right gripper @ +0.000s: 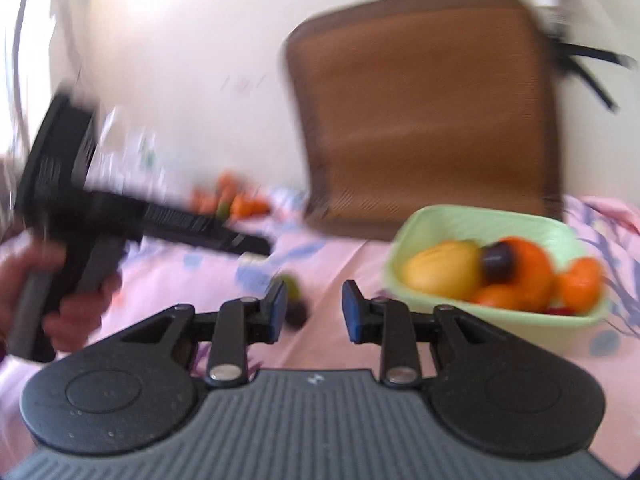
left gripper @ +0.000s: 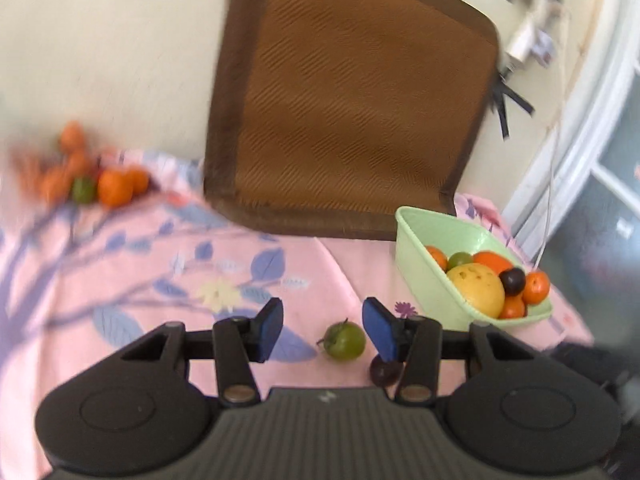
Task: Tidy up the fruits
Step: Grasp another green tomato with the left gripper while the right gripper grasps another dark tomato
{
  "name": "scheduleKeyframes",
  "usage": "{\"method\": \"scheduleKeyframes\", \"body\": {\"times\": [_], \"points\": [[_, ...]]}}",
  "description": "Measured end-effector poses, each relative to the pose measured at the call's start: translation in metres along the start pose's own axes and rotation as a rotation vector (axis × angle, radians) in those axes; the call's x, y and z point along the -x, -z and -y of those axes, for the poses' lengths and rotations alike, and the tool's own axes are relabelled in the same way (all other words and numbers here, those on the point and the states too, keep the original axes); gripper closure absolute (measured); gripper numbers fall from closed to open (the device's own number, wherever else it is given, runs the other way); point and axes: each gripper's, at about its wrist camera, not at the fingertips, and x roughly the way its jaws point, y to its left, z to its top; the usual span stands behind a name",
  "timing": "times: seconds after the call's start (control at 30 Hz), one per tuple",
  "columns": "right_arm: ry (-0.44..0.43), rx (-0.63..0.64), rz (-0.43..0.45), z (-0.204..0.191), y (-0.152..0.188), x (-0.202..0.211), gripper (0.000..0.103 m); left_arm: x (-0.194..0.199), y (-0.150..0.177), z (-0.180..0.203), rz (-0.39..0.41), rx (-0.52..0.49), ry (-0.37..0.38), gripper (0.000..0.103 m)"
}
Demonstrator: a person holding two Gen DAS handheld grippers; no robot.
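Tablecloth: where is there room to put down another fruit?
Bare tablecloth lies between the fruit pile and the green bowl. The bowl is crowded. A green fruit sits between the left gripper's open fingers.

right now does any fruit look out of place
Yes: a green fruit and a dark plum lie loose on the pink cloth beside the green basket, near the open left tongs.

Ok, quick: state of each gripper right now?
Left gripper: open, holding nothing, green fruit lying between its fingers.
Right gripper: open, empty.
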Motion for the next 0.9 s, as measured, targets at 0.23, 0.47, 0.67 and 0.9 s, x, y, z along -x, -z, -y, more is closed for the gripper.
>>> {"method": "scheduleKeyframes", "body": {"times": [0.23, 0.47, 0.67, 0.9], "points": [[0.044, 0.133, -0.119, -0.029, -0.002, -0.06, 0.07, -0.005, 0.001, 0.003, -0.002, 0.0, 0.035, 0.058], [0.106, 0.167, -0.087, -0.022, 0.006, -0.031, 0.078, -0.025, 0.013, 0.022, -0.018, -0.106, -0.027, 0.055], [0.145, 0.085, -0.072, -0.002, 0.027, 0.011, 0.078, -0.036, 0.029, 0.041, -0.02, -0.233, -0.127, 0.075], [0.152, -0.072, -0.033, 0.007, 0.04, 0.044, 0.078, 0.004, 0.055, 0.075, 0.031, -0.32, -0.175, 0.075]]}}
